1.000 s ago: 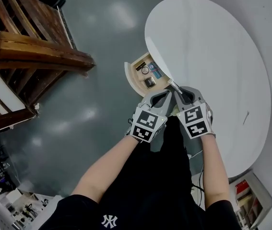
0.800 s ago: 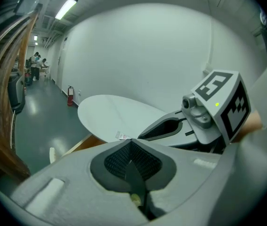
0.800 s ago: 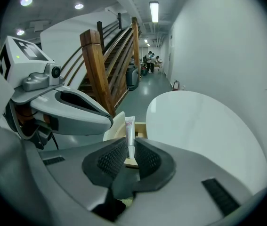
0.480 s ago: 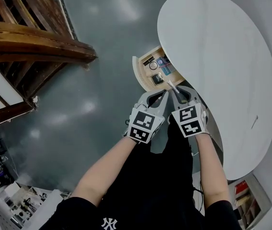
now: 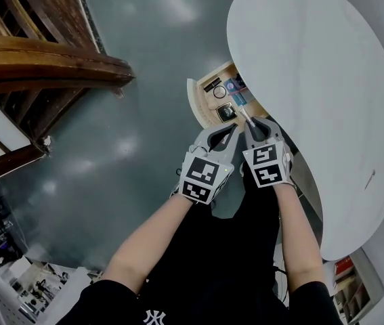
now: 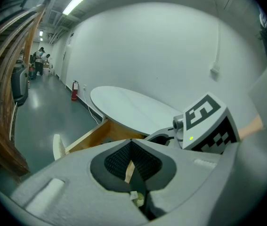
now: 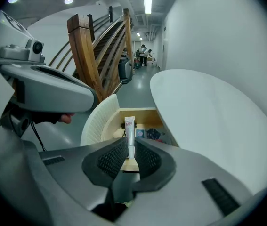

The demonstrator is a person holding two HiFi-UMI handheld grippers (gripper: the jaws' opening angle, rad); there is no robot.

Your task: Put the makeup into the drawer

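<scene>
Now, makeup tube (image 7: 130, 134) over the open drawer (image 5: 193, 107).
Beneath the edge of the white round table (image 5: 313, 80) the drawer stands pulled out; the left gripper (image 5: 227, 133) has its jaws pressed together, empty; the right gripper (image 5: 250, 124) pinches the slim tube.

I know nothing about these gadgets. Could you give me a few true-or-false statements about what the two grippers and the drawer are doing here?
1. The right gripper holds a tube in its fingers. True.
2. The drawer is closed. False: it is pulled out, with several small items inside.
3. The left gripper also holds a tube. False: its fingers are together with nothing between them.
4. The tube points toward the drawer. True.
5. The table is square. False: its white top is rounded.
</scene>
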